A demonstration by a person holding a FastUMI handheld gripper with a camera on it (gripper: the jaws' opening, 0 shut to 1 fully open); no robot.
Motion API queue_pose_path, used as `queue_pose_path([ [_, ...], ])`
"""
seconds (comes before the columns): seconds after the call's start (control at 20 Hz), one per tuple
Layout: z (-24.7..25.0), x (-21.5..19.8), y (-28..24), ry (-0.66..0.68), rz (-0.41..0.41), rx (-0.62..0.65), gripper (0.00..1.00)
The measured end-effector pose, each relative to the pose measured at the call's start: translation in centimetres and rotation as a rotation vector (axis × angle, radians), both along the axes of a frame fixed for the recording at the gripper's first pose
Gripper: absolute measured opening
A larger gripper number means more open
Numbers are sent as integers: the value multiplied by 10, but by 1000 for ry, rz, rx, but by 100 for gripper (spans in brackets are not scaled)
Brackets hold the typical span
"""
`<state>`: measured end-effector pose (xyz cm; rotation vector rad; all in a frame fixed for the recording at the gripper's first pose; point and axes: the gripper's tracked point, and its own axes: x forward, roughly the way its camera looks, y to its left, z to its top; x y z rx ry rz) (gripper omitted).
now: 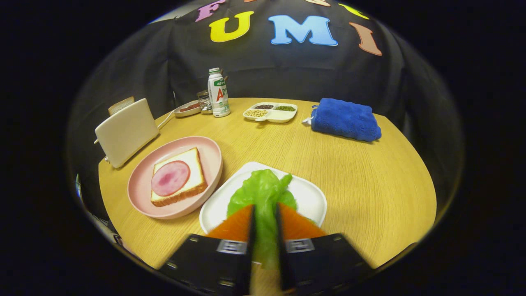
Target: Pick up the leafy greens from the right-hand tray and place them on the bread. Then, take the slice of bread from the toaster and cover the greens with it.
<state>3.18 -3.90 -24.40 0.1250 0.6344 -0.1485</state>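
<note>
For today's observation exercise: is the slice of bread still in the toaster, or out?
In. The bread slice pokes up from the toaster top, while the gripper is shut on the leafy greens.

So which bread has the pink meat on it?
The bread slice lying flat on the pink plate, left of the tongs, carries the round pink meat. The other slice stands bare in the toaster. The tongs grip the leafy greens.
</note>
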Motion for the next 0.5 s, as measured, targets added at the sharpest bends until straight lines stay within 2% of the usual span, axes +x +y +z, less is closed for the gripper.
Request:
queue_pose_path([
  [0.05, 3, -2, -1, -7, -18, 38, 1],
  [0.25, 14, 0, -3, -50, -57, 103, 1],
  [0.5, 57, 6, 5, -143, -31, 29, 0],
])
